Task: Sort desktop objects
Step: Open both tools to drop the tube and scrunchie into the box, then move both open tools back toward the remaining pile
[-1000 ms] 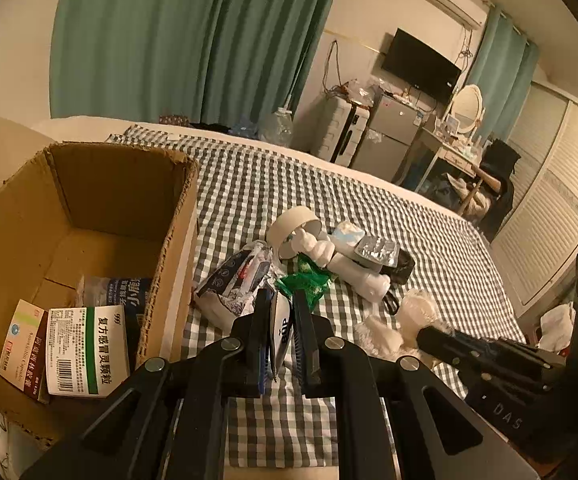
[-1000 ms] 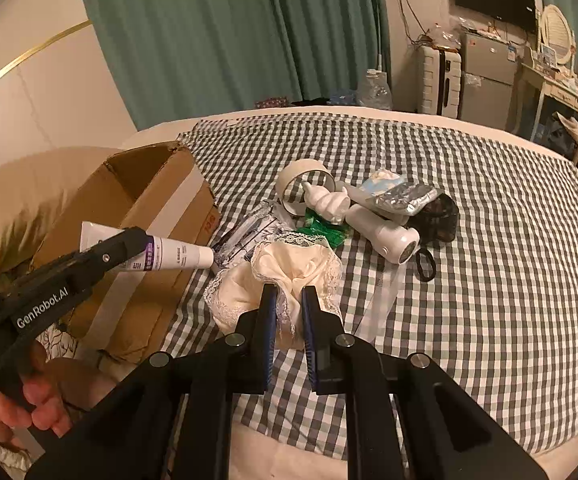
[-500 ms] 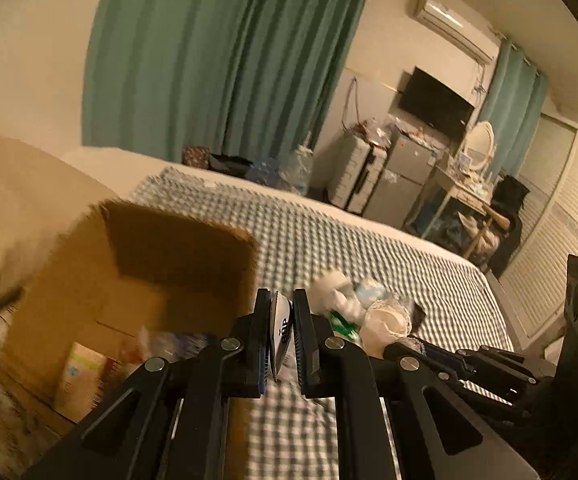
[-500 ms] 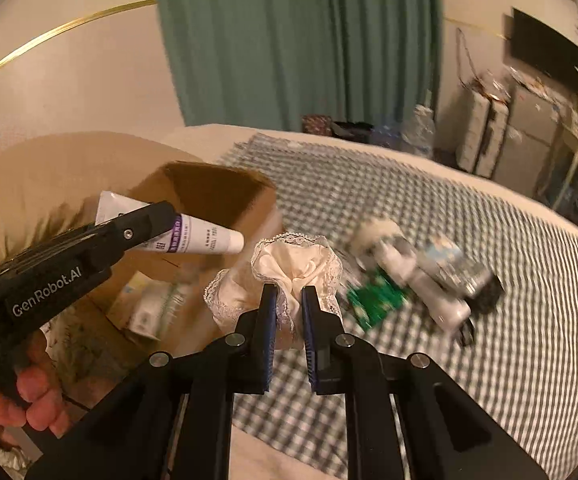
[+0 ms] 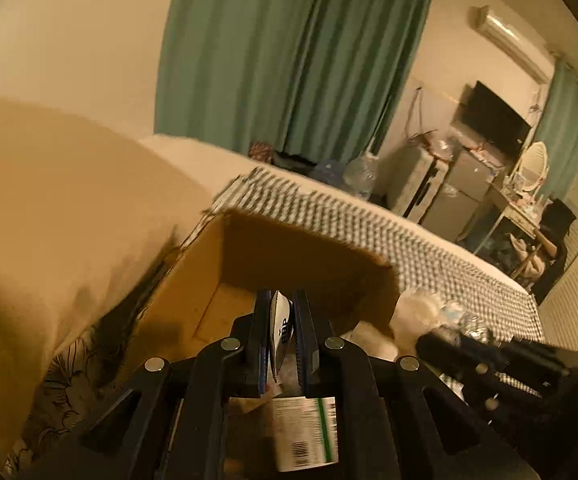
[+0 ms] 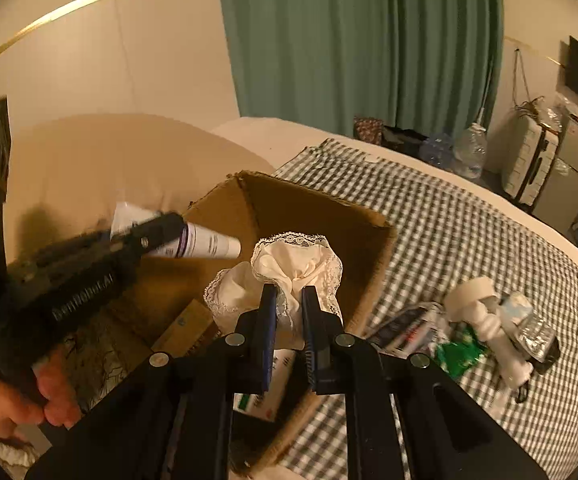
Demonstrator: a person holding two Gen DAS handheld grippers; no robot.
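My left gripper [image 5: 282, 312] is shut on a white tube with purple print [image 5: 280, 330], held over the open cardboard box [image 5: 309, 248]. In the right wrist view the same tube [image 6: 205, 242] sticks out of the left gripper above the box [image 6: 309, 204]. My right gripper [image 6: 289, 300] is shut on a cream lace-trimmed cloth [image 6: 293, 264], held over the box's near side. Medicine boxes [image 5: 305, 428] lie inside the box.
A pile of loose items lies on the checked bedspread [image 6: 449, 216] right of the box: a tape roll [image 6: 469, 292], a white bottle [image 6: 501, 340], a green packet [image 6: 457, 354], foil packets [image 6: 405, 328]. A beige pillow [image 5: 49, 200] sits left of the box.
Both grippers have swung left from the pile to above the box, carrying the tube and the cloth. Both stay shut on their items.
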